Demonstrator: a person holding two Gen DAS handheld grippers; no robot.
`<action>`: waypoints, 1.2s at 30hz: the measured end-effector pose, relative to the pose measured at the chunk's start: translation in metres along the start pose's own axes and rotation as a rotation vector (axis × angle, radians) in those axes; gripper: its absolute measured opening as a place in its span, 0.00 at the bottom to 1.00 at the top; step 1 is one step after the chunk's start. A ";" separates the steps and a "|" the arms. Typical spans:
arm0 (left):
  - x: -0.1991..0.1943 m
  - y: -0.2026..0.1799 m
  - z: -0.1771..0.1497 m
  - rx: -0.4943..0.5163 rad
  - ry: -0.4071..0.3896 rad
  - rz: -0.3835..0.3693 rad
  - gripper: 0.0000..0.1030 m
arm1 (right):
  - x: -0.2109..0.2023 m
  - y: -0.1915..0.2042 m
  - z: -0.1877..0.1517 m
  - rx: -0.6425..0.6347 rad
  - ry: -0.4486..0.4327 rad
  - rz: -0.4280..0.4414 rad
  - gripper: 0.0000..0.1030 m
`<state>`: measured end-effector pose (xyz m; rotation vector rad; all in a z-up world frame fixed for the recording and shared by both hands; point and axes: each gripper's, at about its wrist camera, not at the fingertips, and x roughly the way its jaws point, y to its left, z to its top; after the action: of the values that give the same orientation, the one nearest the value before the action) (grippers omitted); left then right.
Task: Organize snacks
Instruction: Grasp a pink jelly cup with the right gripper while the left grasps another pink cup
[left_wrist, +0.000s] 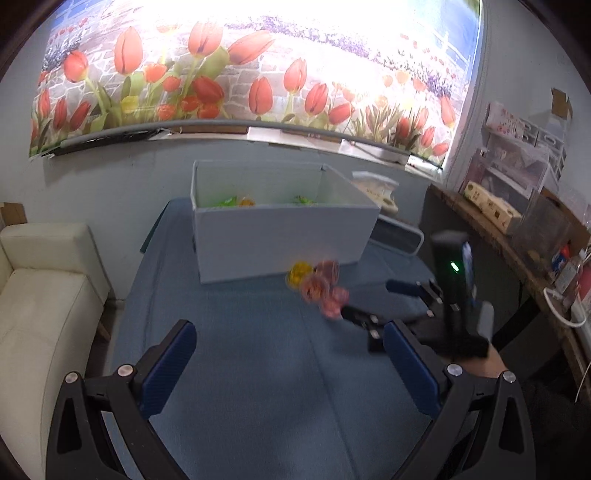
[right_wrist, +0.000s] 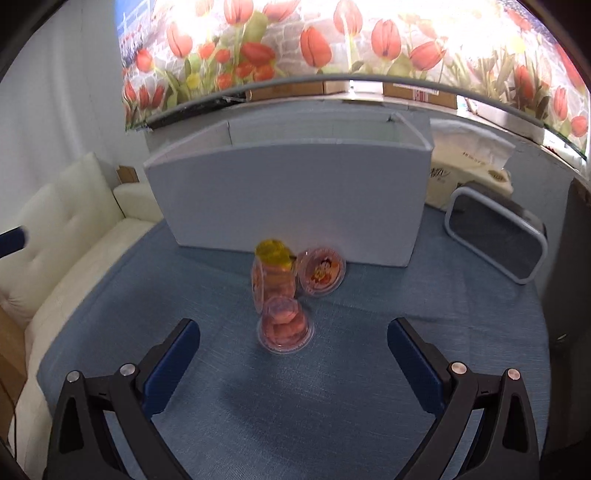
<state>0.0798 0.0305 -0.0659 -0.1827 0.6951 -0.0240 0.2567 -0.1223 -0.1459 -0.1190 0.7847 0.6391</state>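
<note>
Through the left wrist camera I see my left gripper (left_wrist: 288, 365) with its jaws spread wide over bare blue desk (left_wrist: 258, 369), pinching nothing. The landmark is the white box (left_wrist: 280, 236), standing open-topped at the far side of the desk. Inside it, low against its back wall, I can make out green and orange snack packs (left_wrist: 236, 201), too small to tell more. Just in front of the box's front wall, toward its right corner, sits a blurred cluster of snack cups: a yellow cup (left_wrist: 298, 273) nearest the box and pink cups (left_wrist: 325, 288) just beside it. My right gripper (left_wrist: 373, 301) reaches in right of the cluster, jaws spread, one finger close to the pink cups; blur keeps me from telling whether it touches. To the left of the box a cream sofa (left_wrist: 44, 295) borders the desk.

Through the right wrist camera the right gripper (right_wrist: 293, 365) has its jaws spread wide and pinches nothing. In front of the box (right_wrist: 291, 195), near the middle of its front wall, the yellow cup (right_wrist: 274, 253) rests atop a pink cup lying on its side (right_wrist: 275, 284). A cup showing a cartoon lid (right_wrist: 321, 272) leans just right of it, and another pink cup (right_wrist: 285, 326) lies nearest my jaws. Right of the box a grey-framed mirror (right_wrist: 498, 240) leans.
</note>
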 end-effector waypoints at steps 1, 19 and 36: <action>-0.004 -0.003 -0.008 0.005 0.007 0.003 1.00 | 0.006 0.001 -0.001 -0.006 0.006 -0.001 1.00; 0.007 -0.002 -0.037 -0.014 0.073 0.008 1.00 | 0.025 -0.018 -0.006 0.064 0.060 0.085 0.34; 0.159 -0.040 0.015 -0.005 0.137 0.065 1.00 | -0.083 -0.022 -0.068 0.073 -0.010 0.083 0.34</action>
<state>0.2132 -0.0192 -0.1487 -0.1640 0.8372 0.0276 0.1831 -0.2033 -0.1395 -0.0171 0.8054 0.6882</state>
